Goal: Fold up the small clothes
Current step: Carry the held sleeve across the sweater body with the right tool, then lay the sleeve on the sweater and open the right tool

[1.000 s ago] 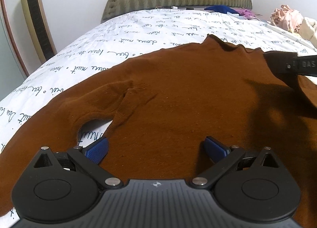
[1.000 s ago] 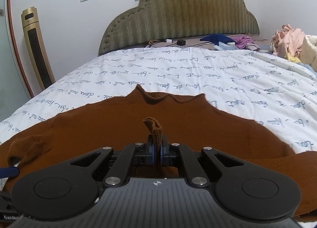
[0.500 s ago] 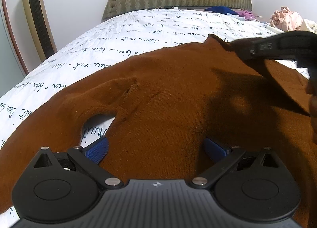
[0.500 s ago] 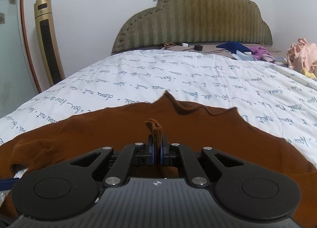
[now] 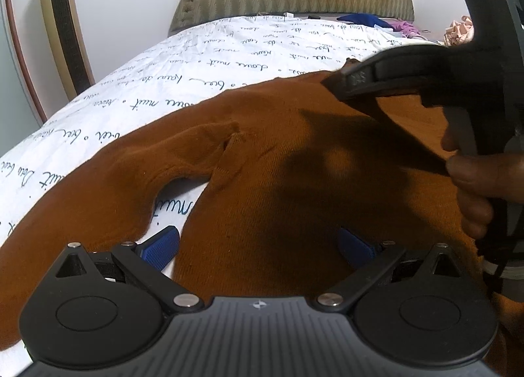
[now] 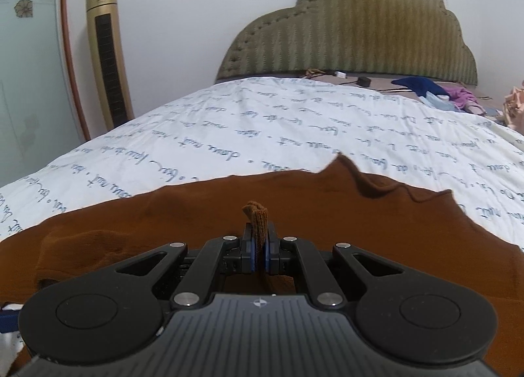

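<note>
A brown knit sweater (image 5: 278, 161) lies spread on the bed, its left sleeve (image 5: 137, 174) bent back toward the body. It also shows in the right wrist view (image 6: 294, 193). My left gripper (image 5: 258, 246) is open, its blue pads low over the sweater's near edge. My right gripper (image 6: 258, 252) is shut on a pinched fold of the sweater (image 6: 257, 216) and holds it lifted. The right gripper and the hand holding it (image 5: 475, 177) show at the right of the left wrist view, above the sweater.
The bed has a white sheet with script print (image 6: 294, 128) and a padded olive headboard (image 6: 360, 43). A gold tower fan (image 6: 104, 62) stands at the left. Loose clothes (image 6: 425, 89) lie near the headboard at the far right.
My right gripper, still shut on the fold, has risen and moved left across the sweater, coming over it in the left wrist view. The left gripper has stayed open and nearly still.
</note>
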The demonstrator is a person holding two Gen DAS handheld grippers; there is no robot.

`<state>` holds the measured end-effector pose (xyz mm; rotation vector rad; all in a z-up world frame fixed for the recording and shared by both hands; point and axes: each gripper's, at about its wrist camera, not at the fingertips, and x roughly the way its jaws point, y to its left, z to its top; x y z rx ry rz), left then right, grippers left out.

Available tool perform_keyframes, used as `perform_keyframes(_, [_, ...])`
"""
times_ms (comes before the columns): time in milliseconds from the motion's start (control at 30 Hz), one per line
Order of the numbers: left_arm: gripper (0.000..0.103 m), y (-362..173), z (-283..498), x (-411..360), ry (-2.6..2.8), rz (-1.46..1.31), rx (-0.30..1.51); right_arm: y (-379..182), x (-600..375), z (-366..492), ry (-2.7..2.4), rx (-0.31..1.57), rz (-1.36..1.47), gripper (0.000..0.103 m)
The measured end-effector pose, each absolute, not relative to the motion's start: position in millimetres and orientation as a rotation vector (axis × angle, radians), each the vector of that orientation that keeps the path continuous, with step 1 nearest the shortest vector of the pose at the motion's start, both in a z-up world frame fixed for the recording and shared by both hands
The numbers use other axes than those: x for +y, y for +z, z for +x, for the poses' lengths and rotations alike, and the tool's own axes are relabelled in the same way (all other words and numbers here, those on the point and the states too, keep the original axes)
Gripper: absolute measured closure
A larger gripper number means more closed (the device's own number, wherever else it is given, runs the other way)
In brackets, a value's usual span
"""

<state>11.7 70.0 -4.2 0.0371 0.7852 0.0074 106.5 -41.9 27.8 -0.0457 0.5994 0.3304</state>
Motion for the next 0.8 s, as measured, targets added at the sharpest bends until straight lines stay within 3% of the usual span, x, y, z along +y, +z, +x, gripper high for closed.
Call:
perform_keyframes(633, [0.0,-4,7,85,0.044,0.006,0.805,18,-4,114,0.447,0.635,-0.031,0.093])
perform_keyframes(800, [0.0,-2,4,87,0.058,0.0,0.81,8,-7,122,0.491,0.726,0.041,0.083])
